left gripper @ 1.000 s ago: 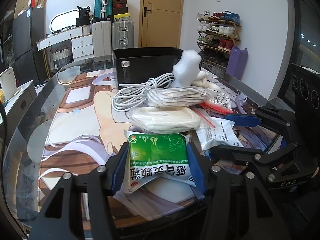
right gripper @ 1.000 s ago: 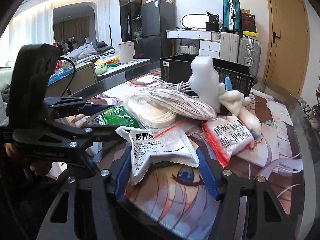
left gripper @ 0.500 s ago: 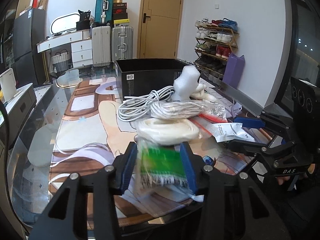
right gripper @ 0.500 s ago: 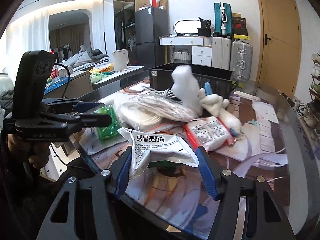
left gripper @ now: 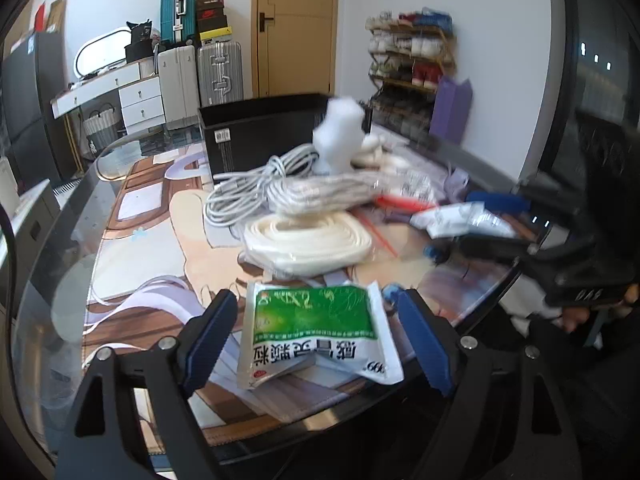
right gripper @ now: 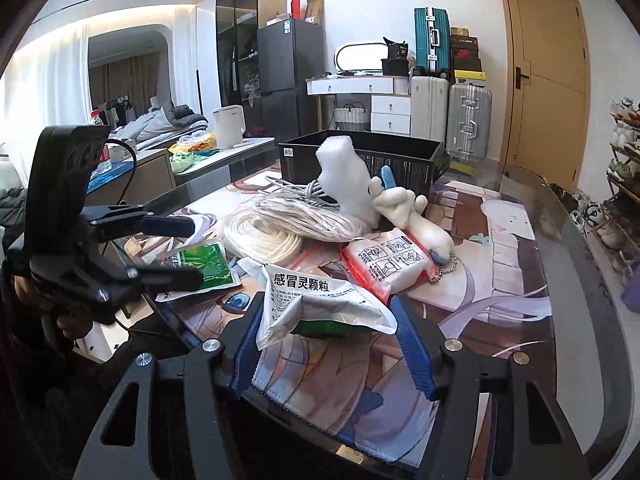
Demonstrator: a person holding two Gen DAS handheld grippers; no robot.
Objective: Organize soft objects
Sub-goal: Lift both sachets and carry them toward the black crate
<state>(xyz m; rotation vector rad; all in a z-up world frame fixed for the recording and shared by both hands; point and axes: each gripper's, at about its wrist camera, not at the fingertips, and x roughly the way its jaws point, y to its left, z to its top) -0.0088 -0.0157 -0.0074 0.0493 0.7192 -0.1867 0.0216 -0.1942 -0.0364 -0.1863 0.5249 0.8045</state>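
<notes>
A green and white medicine packet (left gripper: 316, 332) lies on the printed mat between my left gripper's (left gripper: 316, 338) open fingers, with gaps on both sides; it also shows in the right wrist view (right gripper: 200, 268). My right gripper (right gripper: 328, 324) is shut on a white medicine packet (right gripper: 320, 300) and holds it by the table's near edge. Behind lie a cream rope coil (left gripper: 308, 240), a striped rope bundle (left gripper: 332, 192), a white cable (left gripper: 244, 196), a white foam piece (right gripper: 344, 176), a plush toy (right gripper: 412, 216) and a red-edged pouch (right gripper: 388, 260).
An open black box (right gripper: 360, 160) stands at the back of the pile. The glass table's curved edge (right gripper: 592, 264) runs along the right. Suitcases, a dresser and a shoe rack stand beyond the table.
My left gripper has opened and the green packet now lies flat on the mat. My right gripper has lifted slightly with the white packet still in it.
</notes>
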